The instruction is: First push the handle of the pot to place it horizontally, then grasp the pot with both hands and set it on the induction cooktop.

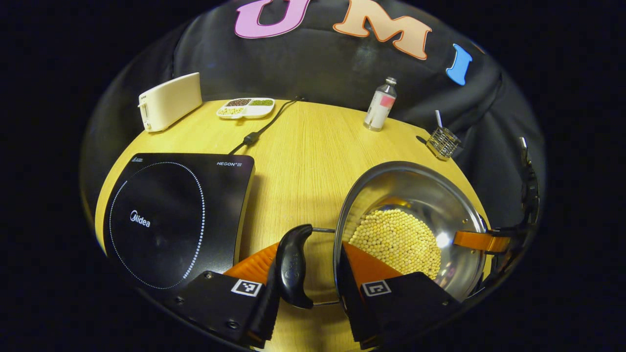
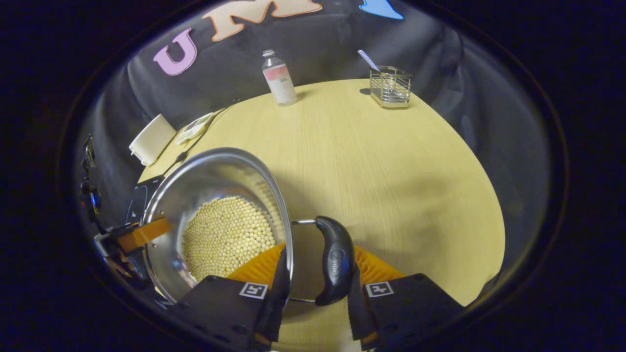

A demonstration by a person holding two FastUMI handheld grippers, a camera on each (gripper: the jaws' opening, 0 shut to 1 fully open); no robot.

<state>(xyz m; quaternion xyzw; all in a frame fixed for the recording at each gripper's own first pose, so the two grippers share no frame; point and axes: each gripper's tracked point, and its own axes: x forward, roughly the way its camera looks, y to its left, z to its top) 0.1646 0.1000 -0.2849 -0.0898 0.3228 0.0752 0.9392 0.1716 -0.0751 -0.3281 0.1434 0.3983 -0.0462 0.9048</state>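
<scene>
- The left gripper is straddling the pot rim and a black handle, low in frame; the right gripper is doing likewise; whether the fingers are pressing, I cannot tell.
- The pot is holding pale beans.
- The induction cooktop is lying at left on the wooden table.
- A divided dish, bottle and wire basket are sitting along the top.

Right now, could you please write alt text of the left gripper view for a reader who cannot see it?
The left gripper straddles the black handle and rim of a steel pot holding pale beans; the right gripper reaches its far rim. A black cooktop lies left on the wooden table.
</scene>
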